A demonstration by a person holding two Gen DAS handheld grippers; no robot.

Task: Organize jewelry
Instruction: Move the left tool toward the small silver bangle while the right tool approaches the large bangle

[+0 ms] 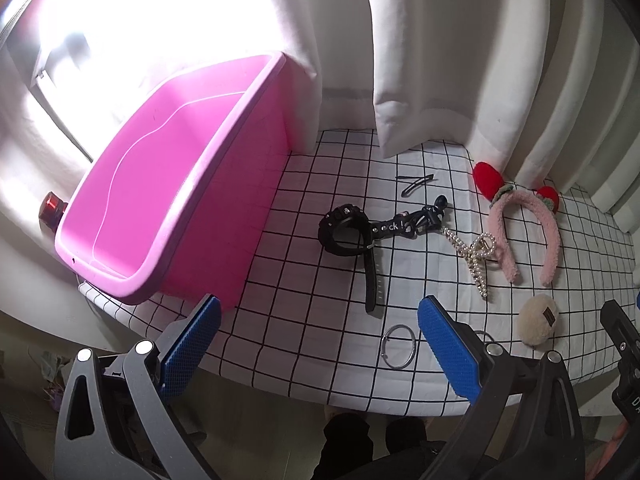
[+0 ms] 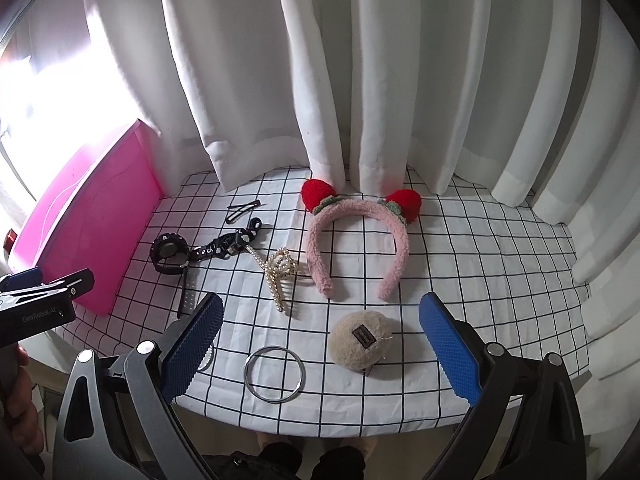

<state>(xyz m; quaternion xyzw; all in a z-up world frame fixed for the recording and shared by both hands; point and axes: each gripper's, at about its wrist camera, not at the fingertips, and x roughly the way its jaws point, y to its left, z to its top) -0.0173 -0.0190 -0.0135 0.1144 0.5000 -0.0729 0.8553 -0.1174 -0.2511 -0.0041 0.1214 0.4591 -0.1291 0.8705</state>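
Left wrist view: the left gripper (image 1: 318, 338) hangs above the near edge of the tabletop (image 1: 304, 344) with its jaws wide and nothing between them. The pink bin (image 1: 168, 184) stands at the left on the checked cloth and looks empty, so by my reading the sorting has not started and this is the approach to a first pick. Between the blue pads (image 1: 448, 344), though further off, lies the black watch (image 1: 346, 236), its strap running toward the camera. A steel bangle (image 1: 398, 346) lies just inside the right pad, close to the tabletop's edge. Beyond the watch are hair clips (image 1: 414, 184) and a dark lanyard (image 1: 408, 224); to the right a pearl claw clip (image 1: 478, 256), a pink headband (image 1: 520, 232) and a beige puff (image 1: 538, 324). The watch or the bangle seems the natural pick here: lower the jaws around it, close, then swing left over the bin.

Right wrist view: the right gripper (image 2: 320, 338) also has its jaws wide and empty. The puff (image 2: 362, 342) sits between them, nearest to the camera, with the bangle (image 2: 274, 374) just left of it and the headband (image 2: 360, 248) beyond. The left gripper (image 2: 44, 296) shows at the left edge beside the bin (image 2: 88, 232). The puff would need only a short descent and a soft squeeze; the bangle lies flat, so a jaw tip would have to get under or across its rim.
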